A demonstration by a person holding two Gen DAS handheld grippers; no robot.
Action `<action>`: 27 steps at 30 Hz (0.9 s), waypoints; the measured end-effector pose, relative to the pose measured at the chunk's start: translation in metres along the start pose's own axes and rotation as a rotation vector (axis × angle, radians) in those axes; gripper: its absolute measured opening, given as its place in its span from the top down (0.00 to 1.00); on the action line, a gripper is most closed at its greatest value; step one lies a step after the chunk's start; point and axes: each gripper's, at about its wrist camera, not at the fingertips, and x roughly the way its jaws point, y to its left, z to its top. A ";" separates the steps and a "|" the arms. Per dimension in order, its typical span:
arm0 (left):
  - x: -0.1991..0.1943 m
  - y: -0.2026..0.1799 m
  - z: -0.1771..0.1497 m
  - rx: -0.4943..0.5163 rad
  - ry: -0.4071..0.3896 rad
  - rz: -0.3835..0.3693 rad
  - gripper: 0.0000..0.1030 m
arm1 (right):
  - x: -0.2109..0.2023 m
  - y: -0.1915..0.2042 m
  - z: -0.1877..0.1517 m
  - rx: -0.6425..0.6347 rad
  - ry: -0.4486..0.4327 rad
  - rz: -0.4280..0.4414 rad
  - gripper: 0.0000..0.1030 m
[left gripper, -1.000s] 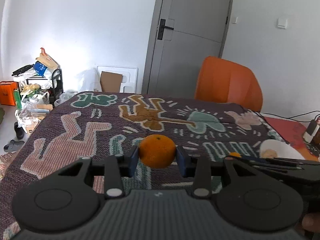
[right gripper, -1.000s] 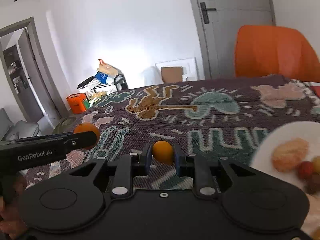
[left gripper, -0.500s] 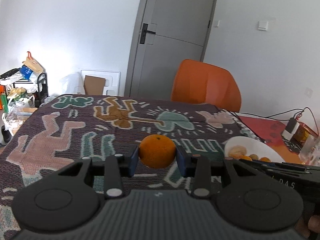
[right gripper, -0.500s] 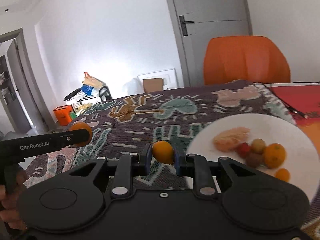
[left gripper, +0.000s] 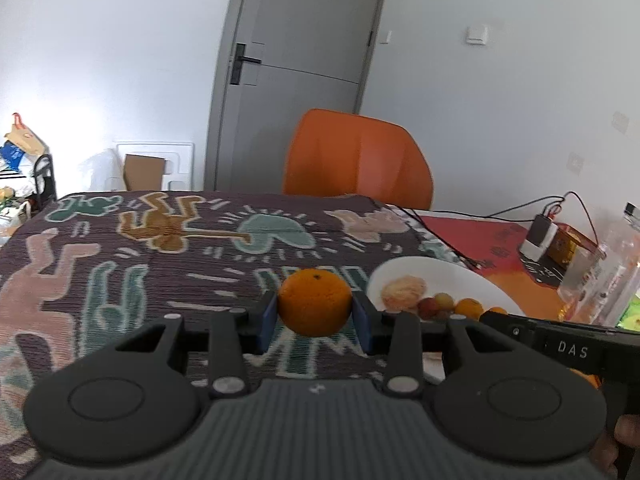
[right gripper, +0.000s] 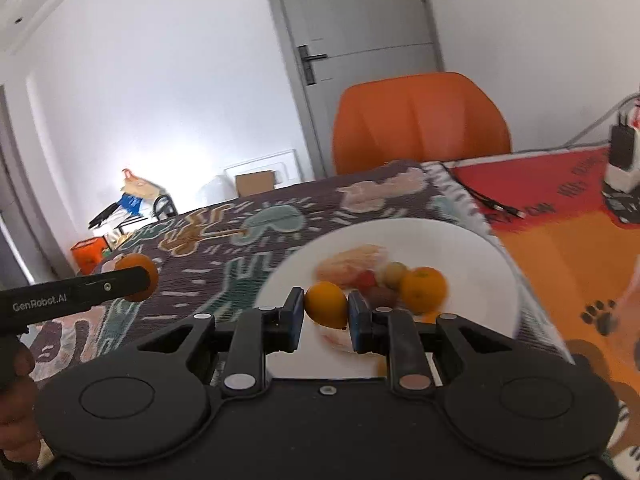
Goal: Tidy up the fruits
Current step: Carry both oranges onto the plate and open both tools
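My left gripper (left gripper: 315, 322) is shut on a round orange (left gripper: 315, 303) and holds it above the patterned cloth, left of a white plate (left gripper: 420, 276). My right gripper (right gripper: 326, 316) is shut on a small yellow-orange fruit (right gripper: 326, 305) and holds it over the near part of the plate (right gripper: 472, 248). The plate holds a peeled citrus piece (right gripper: 352, 262), another orange (right gripper: 423, 288) and several small fruits. The left gripper with its orange (right gripper: 138, 276) shows at the left of the right wrist view.
An orange chair (left gripper: 358, 156) stands behind the table. A patterned dark cloth (left gripper: 120, 260) covers the table's left part, a red and orange mat (right gripper: 560, 240) the right. Cables and a charger (left gripper: 540, 236) lie at the far right, next to clear packaging (left gripper: 608, 276).
Both grippers have moved right toward the plate with their fruits still held. The right gripper now sits over the plate; the plate has come into fuller view for the left one.
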 end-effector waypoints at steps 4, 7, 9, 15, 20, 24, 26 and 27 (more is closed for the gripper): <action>0.006 -0.014 -0.001 0.015 0.009 -0.024 0.62 | -0.002 -0.014 -0.002 0.012 0.001 -0.031 0.79; 0.010 -0.026 -0.001 0.028 0.015 -0.042 0.62 | -0.004 -0.023 -0.003 0.021 -0.002 -0.049 0.78; 0.013 -0.032 -0.001 0.035 0.018 -0.054 0.62 | -0.006 -0.028 -0.004 0.026 -0.005 -0.058 0.74; 0.021 -0.056 0.000 0.062 0.031 -0.095 0.62 | -0.019 -0.043 -0.004 0.060 -0.031 -0.073 0.70; 0.029 -0.066 -0.001 0.069 0.051 -0.113 0.62 | -0.028 -0.051 -0.003 0.069 -0.040 -0.080 0.70; 0.028 -0.071 -0.001 0.084 0.047 -0.097 0.56 | -0.032 -0.056 -0.006 0.084 -0.037 -0.084 0.70; 0.025 -0.067 0.000 0.074 0.044 -0.096 0.51 | -0.033 -0.056 -0.008 0.087 -0.033 -0.082 0.70; 0.022 -0.065 0.001 0.065 0.041 -0.094 0.47 | -0.033 -0.055 -0.009 0.086 -0.032 -0.083 0.70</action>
